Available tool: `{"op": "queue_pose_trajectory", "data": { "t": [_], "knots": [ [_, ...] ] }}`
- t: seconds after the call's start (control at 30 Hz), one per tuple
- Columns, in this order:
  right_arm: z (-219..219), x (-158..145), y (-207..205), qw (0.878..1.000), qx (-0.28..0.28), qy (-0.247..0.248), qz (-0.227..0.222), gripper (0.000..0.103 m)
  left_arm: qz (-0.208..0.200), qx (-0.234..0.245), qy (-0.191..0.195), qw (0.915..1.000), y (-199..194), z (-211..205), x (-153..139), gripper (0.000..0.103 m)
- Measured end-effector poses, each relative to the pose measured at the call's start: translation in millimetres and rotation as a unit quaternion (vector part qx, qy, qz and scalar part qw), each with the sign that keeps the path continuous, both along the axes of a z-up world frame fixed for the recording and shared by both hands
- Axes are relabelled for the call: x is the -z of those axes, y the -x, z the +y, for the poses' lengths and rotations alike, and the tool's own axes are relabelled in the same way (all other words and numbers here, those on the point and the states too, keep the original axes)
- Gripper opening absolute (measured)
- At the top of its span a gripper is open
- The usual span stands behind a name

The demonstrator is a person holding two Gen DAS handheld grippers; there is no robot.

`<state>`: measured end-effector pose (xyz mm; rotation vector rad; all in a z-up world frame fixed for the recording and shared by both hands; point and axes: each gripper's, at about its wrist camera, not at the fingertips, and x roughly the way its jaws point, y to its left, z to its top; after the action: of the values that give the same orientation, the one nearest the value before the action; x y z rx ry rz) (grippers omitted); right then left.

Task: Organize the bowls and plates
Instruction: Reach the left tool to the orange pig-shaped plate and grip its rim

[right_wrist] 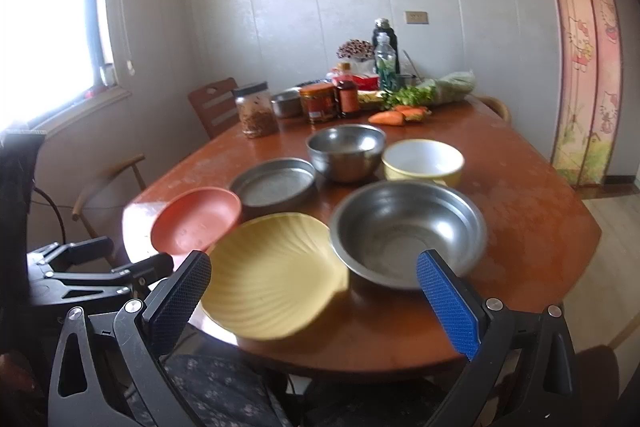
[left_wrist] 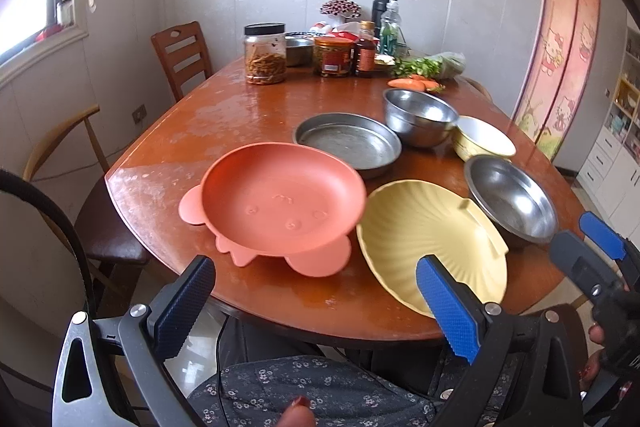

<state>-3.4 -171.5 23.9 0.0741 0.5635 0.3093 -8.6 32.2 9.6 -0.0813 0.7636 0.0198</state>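
On the brown table (left_wrist: pixel 208 131) lie an orange pig-shaped plate (left_wrist: pixel 280 203), a yellow shell-shaped plate (left_wrist: pixel 424 231), a flat steel pan (left_wrist: pixel 348 143), a near steel bowl (left_wrist: pixel 512 199), a far steel bowl (left_wrist: pixel 420 115) and a yellow bowl (left_wrist: pixel 484 139). My left gripper (left_wrist: pixel 316 307) is open and empty, just short of the table's near edge, in front of the orange plate. My right gripper (right_wrist: pixel 316 307) is open and empty, before the yellow plate (right_wrist: pixel 272 275) and the near steel bowl (right_wrist: pixel 404 231). The right gripper also shows in the left wrist view (left_wrist: pixel 592 247).
Jars (left_wrist: pixel 266 53), bottles, greens and carrots (left_wrist: pixel 412 83) crowd the table's far end. Wooden chairs (left_wrist: pixel 184 55) stand along the left side. A window is at left, and a pink curtain (left_wrist: pixel 560 43) and white cabinets at right. The person's patterned lap lies below the table edge.
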Motion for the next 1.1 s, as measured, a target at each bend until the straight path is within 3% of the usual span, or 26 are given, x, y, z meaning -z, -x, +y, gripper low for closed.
{"op": "queue_pose_trajectory", "data": {
  "t": [0.27, 0.47, 0.73, 0.93, 1.03, 1.1],
  "knots": [
    [44, -16, -23, 0.997, -0.063, 0.035, -0.017, 0.103, -0.003, -0.051, 0.017, 0.9985, -5, 51, -2, 0.101],
    [85, -13, -53, 0.991, -0.121, 0.051, 0.01, 0.103, 0.013, -0.084, 0.028, 0.996, -16, 91, 5, 0.101],
    [122, 7, -90, 0.984, -0.147, 0.086, 0.058, 0.103, 0.028, -0.068, 0.015, 0.9972, -42, 110, 16, 0.101],
    [132, 26, -114, 0.981, -0.148, 0.085, 0.092, 0.1, 0.039, -0.05, 0.001, 0.998, -67, 114, 23, 0.101],
    [137, 31, -121, 0.979, -0.153, 0.091, 0.101, 0.097, 0.05, -0.041, 0.001, 0.9979, -77, 116, 28, 0.093],
    [140, 34, -125, 0.978, -0.157, 0.095, 0.102, 0.088, 0.056, -0.035, 0.005, 0.9978, -83, 118, 31, 0.088]
  ]
}}
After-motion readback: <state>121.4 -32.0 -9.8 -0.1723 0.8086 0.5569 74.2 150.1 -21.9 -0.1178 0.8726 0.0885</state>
